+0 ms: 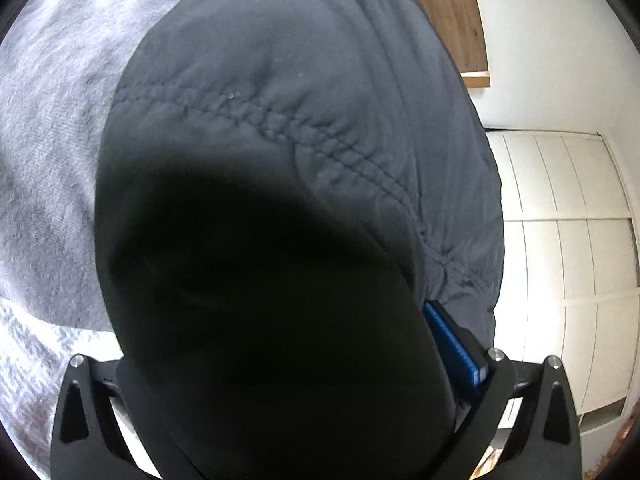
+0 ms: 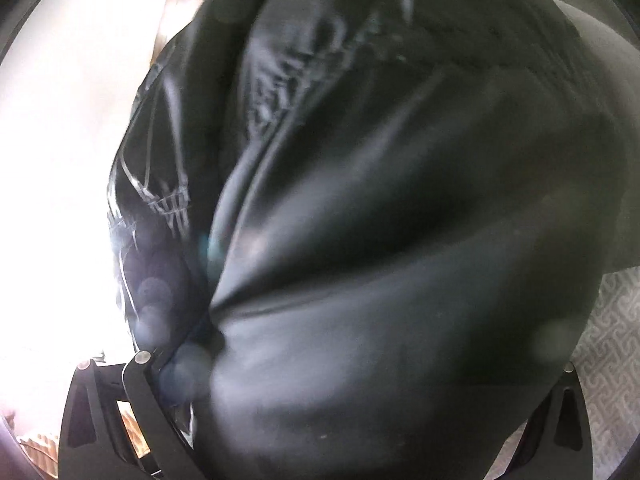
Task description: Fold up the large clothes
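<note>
Two grippers, one big dark jacket (image 1: 288, 128), and honestly I'd guess we're only partway into the fold. The jacket fills nearly all of both views, bunched and puffy rather than flat, so I can't point at a single finished crease. It looks lifted or draped over the grippers, with the grey patterned bedding (image 1: 48, 128) behind it on the left camera and a bit of the same pattern at the lower right edge of the right camera. So the jacket sits over the bed, in my grip, not laid out yet. Still to do, as far as I can judge: get it down flat, bring the sides in, fold it over.

The wardrobe (image 1: 560, 216) is off to the right in the left view, white doors tipped sideways, which tells me the left gripper (image 1: 304, 380) is rolled over on its side and aimed along the bed. Fabric swallows most of its fingers; one blue pad (image 1: 456, 344) pokes out pressed against cloth, so I read it as clamped on the jacket.

The right gripper (image 2: 320, 380) is blurry and glare-washed. Cloth runs down between its fingers, so it's probably pinching too, but I can't tell for sure.
</note>
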`<state>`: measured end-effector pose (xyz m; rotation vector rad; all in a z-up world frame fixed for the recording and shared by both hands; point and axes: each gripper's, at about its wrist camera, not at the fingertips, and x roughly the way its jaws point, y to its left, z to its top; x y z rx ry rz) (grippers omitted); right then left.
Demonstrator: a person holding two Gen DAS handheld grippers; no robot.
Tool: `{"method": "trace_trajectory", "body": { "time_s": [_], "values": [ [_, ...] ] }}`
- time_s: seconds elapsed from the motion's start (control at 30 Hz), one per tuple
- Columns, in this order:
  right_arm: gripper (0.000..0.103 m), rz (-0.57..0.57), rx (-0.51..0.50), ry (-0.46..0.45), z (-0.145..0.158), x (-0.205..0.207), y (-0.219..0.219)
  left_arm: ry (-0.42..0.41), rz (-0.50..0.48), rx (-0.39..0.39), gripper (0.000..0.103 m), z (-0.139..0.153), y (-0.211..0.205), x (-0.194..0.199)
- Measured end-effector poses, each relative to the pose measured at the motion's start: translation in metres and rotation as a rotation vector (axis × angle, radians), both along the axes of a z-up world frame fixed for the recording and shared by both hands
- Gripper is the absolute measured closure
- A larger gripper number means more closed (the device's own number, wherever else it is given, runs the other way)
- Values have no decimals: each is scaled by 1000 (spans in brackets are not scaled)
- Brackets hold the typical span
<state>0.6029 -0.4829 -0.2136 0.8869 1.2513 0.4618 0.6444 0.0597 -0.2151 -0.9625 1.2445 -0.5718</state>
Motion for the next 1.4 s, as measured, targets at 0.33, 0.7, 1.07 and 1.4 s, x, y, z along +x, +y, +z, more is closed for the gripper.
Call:
{"method": "trace_trajectory", "body": {
  "time_s": [0.33, 0.7, 1.07, 1.4],
  "values": [
    [31, -66, -31, 13, 15, -15, 13, -48, 84, 21, 54, 19, -25, -23],
    [74, -16, -116, -249, 119, -22, 50, -282, 4, -81, 85, 121, -53, -36],
    [77, 28, -143, -507, 244, -45, 87, -475, 2, -99, 87, 231, -26, -93],
    [76, 27, -118, -380, 208, -121, 69, -319, -41, 33, 87, 181, 15, -188]
  ]
}}
